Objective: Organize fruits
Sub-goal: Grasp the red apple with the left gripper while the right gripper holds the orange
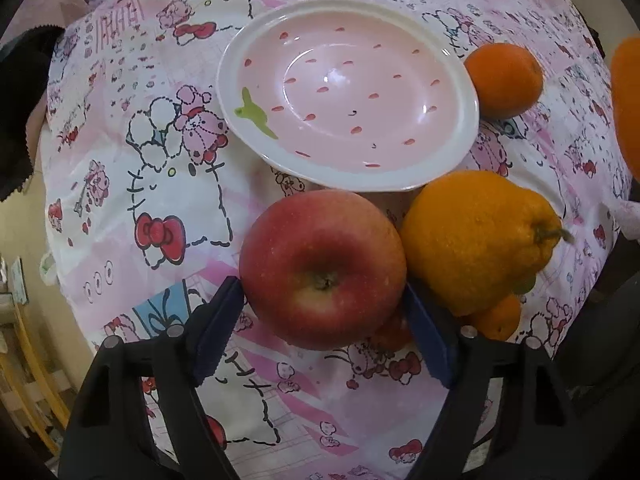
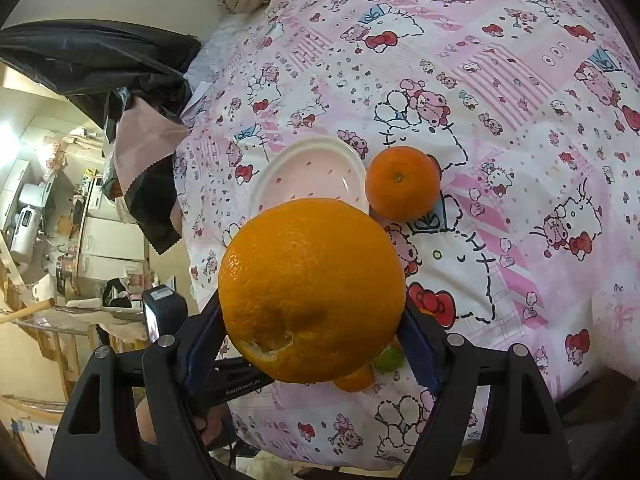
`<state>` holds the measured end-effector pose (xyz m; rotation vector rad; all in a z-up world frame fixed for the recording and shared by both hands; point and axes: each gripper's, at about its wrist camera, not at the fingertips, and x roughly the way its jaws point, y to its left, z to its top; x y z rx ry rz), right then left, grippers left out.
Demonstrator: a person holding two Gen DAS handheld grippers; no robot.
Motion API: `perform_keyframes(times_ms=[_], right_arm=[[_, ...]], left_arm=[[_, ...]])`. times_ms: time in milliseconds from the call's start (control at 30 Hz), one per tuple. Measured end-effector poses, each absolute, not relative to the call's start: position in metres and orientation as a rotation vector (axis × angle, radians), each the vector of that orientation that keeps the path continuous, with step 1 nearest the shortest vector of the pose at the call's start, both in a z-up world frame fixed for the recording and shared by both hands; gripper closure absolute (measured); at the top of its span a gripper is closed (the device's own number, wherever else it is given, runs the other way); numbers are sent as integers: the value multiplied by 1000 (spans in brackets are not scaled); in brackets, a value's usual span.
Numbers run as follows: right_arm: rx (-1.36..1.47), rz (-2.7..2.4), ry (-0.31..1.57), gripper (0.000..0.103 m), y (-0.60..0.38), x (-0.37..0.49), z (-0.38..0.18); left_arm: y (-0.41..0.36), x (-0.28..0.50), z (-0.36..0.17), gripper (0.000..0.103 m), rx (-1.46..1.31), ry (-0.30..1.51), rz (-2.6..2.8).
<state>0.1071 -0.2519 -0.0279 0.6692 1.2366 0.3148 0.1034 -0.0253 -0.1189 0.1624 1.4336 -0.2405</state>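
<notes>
- Firmly clamped on large orange (image 2: pixel 312 292): right hand-held gripper (image 2: pixel 312 320).
- Pressed against red apple (image 1: pixel 322 270): left hand-held gripper (image 1: pixel 324 308).
- At apple's 12 o'clock: pink plate (image 1: pixel 248 60).

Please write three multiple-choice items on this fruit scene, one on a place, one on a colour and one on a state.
1. Where does the small mandarin lie?
A. in the plate
B. on the cloth beside the plate
C. in a gripper

2. What colour is the inside of the plate?
A. pink
B. blue
C. yellow

3. What does the right gripper hold?
A. nothing
B. an apple
C. a large orange

Answers:
1 B, it sits on the patterned cloth against the plate's rim.
2 A, pink with red flecks inside a white rim.
3 C, the large orange is clamped between its pads, while the red apple is between the left gripper pads.
</notes>
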Motion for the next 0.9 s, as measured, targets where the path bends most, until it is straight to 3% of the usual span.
perform_keyframes(times_ms=[167, 233, 300, 367, 433, 533, 567, 667, 900], right_arm=[[661, 311, 1229, 22, -251, 107, -26], [658, 308, 1227, 22, -251, 107, -26], [661, 306, 1225, 22, -252, 107, -26], [659, 301, 1227, 22, -252, 108, -26], [663, 301, 1234, 22, -252, 108, -28], [654, 297, 1237, 22, -251, 108, -28], [654, 292, 1238, 22, -251, 108, -29], [659, 288, 1246, 22, -251, 107, -31], [657, 273, 1261, 22, -253, 107, -35]], left_arm=[[-23, 89, -101, 35, 148, 1400, -240], [-20, 81, -86, 46, 141, 1374, -238], [-13, 78, -72, 75, 138, 1344, -235], [-8, 78, -64, 92, 129, 1327, -246], [-11, 84, -69, 91, 121, 1342, -255], [-10, 91, -73, 87, 71, 1349, -252], [-12, 92, -74, 79, 70, 1346, -258], [-18, 93, -83, 30, 119, 1360, -250], [-27, 103, -119, 23, 173, 1412, -240]])
